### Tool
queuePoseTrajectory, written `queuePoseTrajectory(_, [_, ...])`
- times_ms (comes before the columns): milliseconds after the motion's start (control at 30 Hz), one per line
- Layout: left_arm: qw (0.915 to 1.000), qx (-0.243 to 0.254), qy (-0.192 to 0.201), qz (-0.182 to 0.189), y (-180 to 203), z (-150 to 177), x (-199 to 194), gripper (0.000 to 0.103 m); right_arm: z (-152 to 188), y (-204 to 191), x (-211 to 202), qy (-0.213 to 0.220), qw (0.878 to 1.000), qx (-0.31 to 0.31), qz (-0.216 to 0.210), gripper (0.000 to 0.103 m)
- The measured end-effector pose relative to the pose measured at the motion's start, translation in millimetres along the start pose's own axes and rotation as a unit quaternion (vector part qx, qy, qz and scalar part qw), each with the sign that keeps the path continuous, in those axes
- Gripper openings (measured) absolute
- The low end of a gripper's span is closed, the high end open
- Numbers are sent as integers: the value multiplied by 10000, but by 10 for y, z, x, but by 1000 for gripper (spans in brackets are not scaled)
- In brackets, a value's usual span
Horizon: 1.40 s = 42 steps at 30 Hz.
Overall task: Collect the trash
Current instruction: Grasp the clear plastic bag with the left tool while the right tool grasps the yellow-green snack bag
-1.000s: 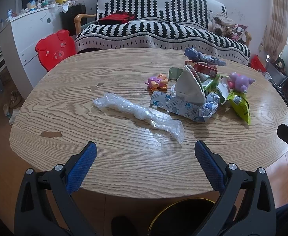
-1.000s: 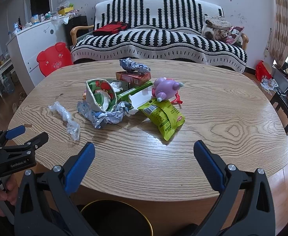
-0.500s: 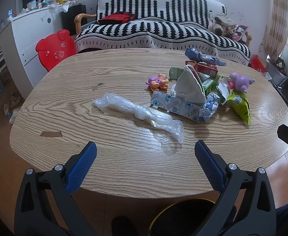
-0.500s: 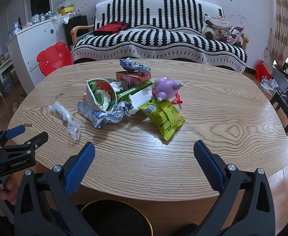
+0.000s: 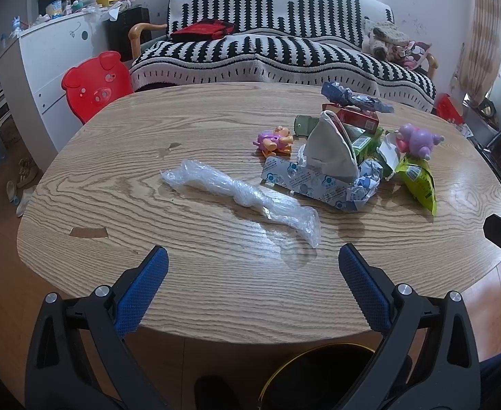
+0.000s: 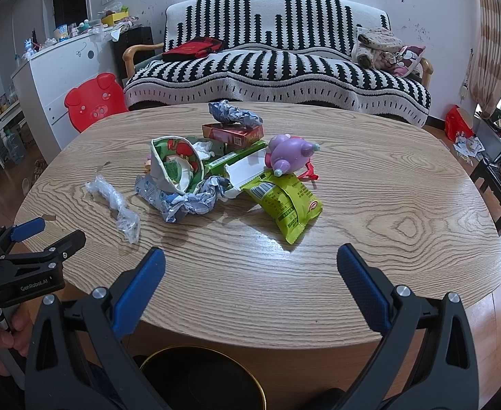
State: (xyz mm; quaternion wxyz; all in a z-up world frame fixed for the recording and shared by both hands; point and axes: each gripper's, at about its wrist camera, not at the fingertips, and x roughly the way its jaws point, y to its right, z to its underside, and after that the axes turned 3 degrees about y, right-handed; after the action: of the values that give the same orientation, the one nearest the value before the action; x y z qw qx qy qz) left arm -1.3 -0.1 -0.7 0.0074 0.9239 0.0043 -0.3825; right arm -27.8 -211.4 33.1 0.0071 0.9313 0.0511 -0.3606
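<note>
A crumpled clear plastic bag (image 5: 247,196) lies on the wooden table (image 5: 147,130), just ahead of my left gripper (image 5: 252,256), which is open and empty at the near edge. It also shows in the right wrist view (image 6: 117,205). A trash pile sits mid-table: a blue-white wrapper (image 5: 312,184), a paper bowl (image 6: 176,165), a red box (image 6: 233,133), a green snack bag (image 6: 286,205). My right gripper (image 6: 250,256) is open and empty, short of the green bag. A black bin with a gold rim (image 6: 202,376) stands below the table edge.
A purple toy pig (image 6: 289,153) and a small pink-orange toy (image 5: 274,140) sit among the trash. A striped sofa (image 6: 277,65) stands behind the table. A red pig chair (image 5: 94,85) and a white cabinet (image 5: 45,68) are at the left.
</note>
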Motion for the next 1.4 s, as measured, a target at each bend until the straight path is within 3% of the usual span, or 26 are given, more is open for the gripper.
queuePoseTrajectory(267, [9996,-111,-260,-52,-91,15,131,97,-16,103,185,-145,9997,-4,189,97])
queuePoseTrajectory(467, [9979,-434,-466,-90,-219,-98,343,97,-225,368,707,-408,9987,-116,270,97])
queuePoseTrajectory(633, [9949,-759,-628,-204,-245,-315,633,97,-325,533,1155,-290,9982,-383,346,97])
queuePoseTrajectory(833, [9910,-1014,-766,-410,-265,-445,893,97,-355,521,1459,-329,9963,-741,291,97])
queuePoseTrajectory(1167, [9873,-1129,-1027,-448,-298,-442,1173,97,-371,504,1705,-615,9960,-613,219,97])
queuePoseTrajectory(1267, [9863,-1192,-1072,-398,-356,-410,1186,95,-350,504,1723,-679,9958,-579,194,86])
queuePoseTrajectory(1333, [9865,-1179,-1059,-417,-386,-393,1193,86,-325,507,1714,-708,9957,-546,240,77])
queuePoseTrajectory(1400, [9861,-1193,-1087,-385,-416,-380,1215,71,-310,530,1678,-672,9964,-484,197,68])
